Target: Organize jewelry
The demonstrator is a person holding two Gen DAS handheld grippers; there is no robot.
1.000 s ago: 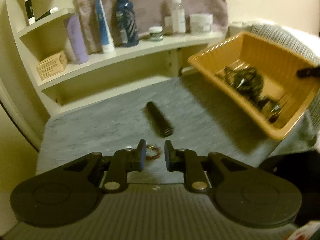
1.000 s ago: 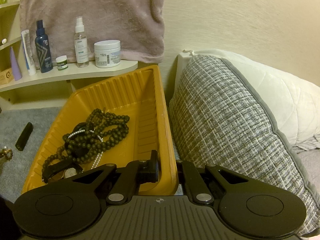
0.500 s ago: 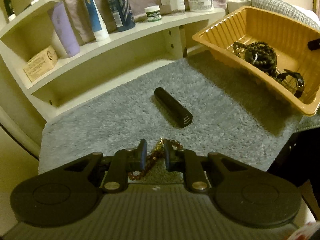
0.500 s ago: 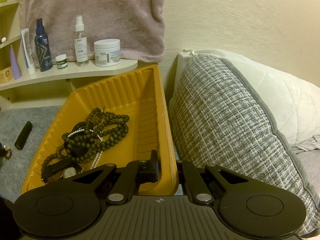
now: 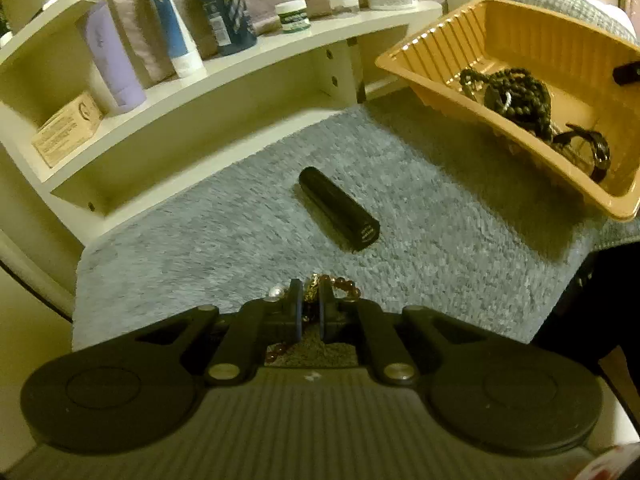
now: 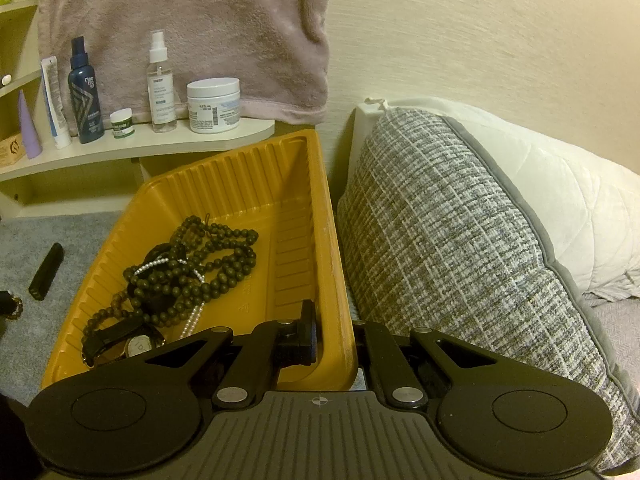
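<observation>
Down by my left gripper (image 5: 310,312), fingers nearly together pinch a gold chain (image 5: 311,289) on the grey mat (image 5: 440,240); its beads are half hidden. My right gripper (image 6: 334,334) clamps the yellow tray's (image 6: 240,168) wall, outer finger unseen.

Ribbed glossy plastic tray (image 6: 256,184), fuzzy grey mat (image 5: 440,216), woven cushion (image 6: 448,240)

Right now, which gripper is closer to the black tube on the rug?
Left. The left gripper sits just short of the black tube, closed on a gold chain. The right gripper is farther off, clamping the yellow tray's wall.
</observation>
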